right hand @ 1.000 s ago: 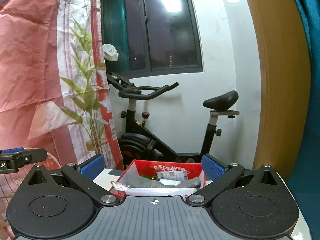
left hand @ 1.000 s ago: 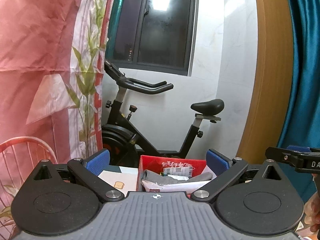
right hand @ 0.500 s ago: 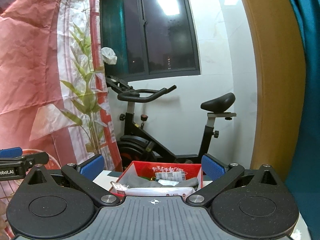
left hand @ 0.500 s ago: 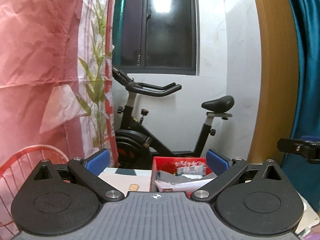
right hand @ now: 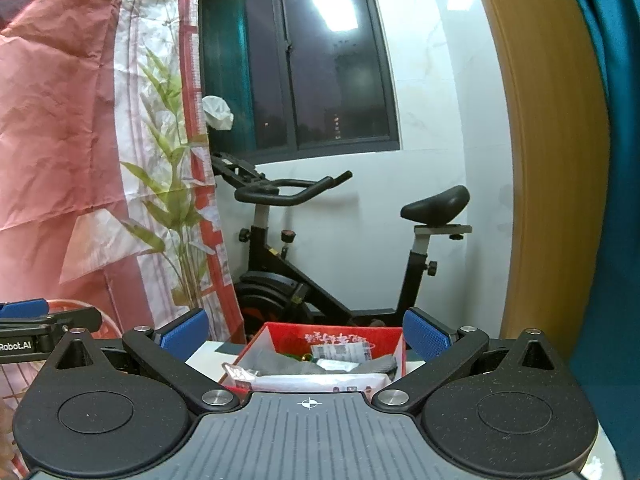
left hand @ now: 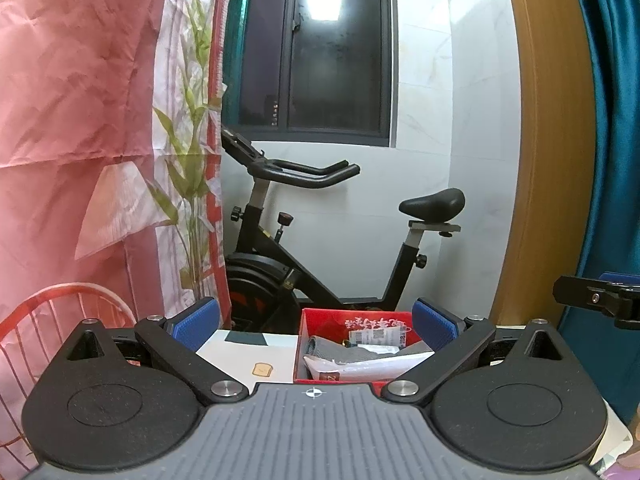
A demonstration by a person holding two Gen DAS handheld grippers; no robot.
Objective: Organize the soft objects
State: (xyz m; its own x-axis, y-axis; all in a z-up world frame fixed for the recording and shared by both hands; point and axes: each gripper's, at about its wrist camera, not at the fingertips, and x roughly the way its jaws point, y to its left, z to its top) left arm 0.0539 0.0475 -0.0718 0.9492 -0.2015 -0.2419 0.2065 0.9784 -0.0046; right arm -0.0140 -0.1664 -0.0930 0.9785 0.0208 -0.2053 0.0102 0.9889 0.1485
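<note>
Both the left gripper [left hand: 314,322] and right gripper [right hand: 306,330] are held level with jaws spread and empty, facing the red box [left hand: 320,318] at lower centre, where grey cloth [left hand: 362,354] is kept together.

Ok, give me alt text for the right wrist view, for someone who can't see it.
The right gripper is open and empty, aimed at a red box holding grey cloth and white packets on a white table. Behind stand an exercise bike, a dark window and a pink curtain.
</note>
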